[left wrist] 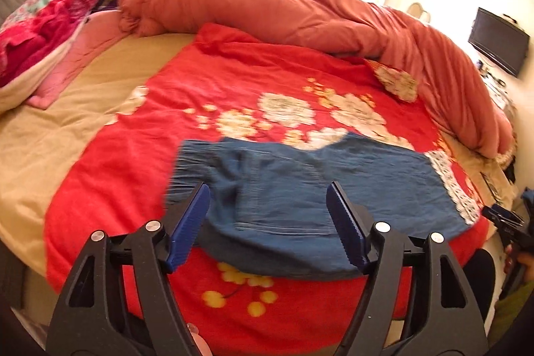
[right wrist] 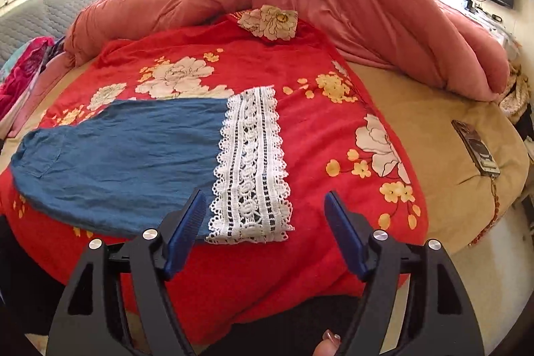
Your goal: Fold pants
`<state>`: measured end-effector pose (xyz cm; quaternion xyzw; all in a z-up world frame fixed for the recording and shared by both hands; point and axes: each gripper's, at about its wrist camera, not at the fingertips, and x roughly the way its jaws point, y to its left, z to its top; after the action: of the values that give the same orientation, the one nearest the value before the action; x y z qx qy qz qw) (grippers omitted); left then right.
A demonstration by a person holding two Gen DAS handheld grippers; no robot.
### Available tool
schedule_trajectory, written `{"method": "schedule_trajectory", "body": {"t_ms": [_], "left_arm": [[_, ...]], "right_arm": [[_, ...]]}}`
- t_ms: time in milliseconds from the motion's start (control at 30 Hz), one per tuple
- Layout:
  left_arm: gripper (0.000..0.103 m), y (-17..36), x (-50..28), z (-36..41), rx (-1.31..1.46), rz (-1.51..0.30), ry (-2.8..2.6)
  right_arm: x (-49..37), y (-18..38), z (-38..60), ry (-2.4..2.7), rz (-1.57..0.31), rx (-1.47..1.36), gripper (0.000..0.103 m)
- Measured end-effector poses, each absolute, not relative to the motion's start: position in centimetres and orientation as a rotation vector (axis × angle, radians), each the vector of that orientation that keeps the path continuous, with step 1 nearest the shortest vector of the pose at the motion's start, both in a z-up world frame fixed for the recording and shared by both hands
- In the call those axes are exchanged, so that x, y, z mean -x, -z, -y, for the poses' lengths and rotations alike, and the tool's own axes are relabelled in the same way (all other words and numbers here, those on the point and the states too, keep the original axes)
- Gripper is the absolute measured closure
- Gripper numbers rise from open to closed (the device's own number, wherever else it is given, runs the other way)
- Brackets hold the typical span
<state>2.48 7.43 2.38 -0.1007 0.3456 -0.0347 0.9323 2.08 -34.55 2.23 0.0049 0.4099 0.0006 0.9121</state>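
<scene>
Both released: left hand-held gripper [left wrist: 268, 216], right hand-held gripper [right wrist: 265, 217] grasp nothing. Risk: folded pants [right wrist: 126, 152] slide off bed's [right wrist: 434, 129] near edge.

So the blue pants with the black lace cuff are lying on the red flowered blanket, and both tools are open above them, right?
Not quite: the lace cuff is white, not black, as the right wrist view shows. The rest holds: the blue pants lie on the red flowered blanket, and the left tool and right tool are open.

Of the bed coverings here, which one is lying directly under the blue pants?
The red floral blanket: the blue pants lie flat on it. The salmon duvet is bunched up behind it, and the tan sheet only shows beside the blanket.
</scene>
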Motion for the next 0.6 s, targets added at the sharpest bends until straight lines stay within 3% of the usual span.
{"method": "schedule_trajectory", "body": {"t_ms": [167, 333, 400, 600], "left_arm": [[0.038, -0.8, -3.8, -2.9, 0.151, -0.744, 0.166], [0.038, 1.9, -6.0, 1.3, 0.096, -0.818, 0.233], [0.038, 3.2, -6.3, 2.4, 0.045, -0.852, 0.230], [0.038, 5.4, -5.7, 2.8, -0.012, -0.886, 0.224]], "right_arm": [[-2.4, 0.1, 37.4, -0.030, -0.912, -0.236, 0.034], [-2.8, 1.8, 37.0, -0.082, -0.938, -0.322, 0.059], [-2.5, 0.8, 36.4, -0.076, -0.892, -0.272, 0.077], [-1.9, -1.1, 33.8, -0.043, -0.841, -0.050, 0.075]]}}
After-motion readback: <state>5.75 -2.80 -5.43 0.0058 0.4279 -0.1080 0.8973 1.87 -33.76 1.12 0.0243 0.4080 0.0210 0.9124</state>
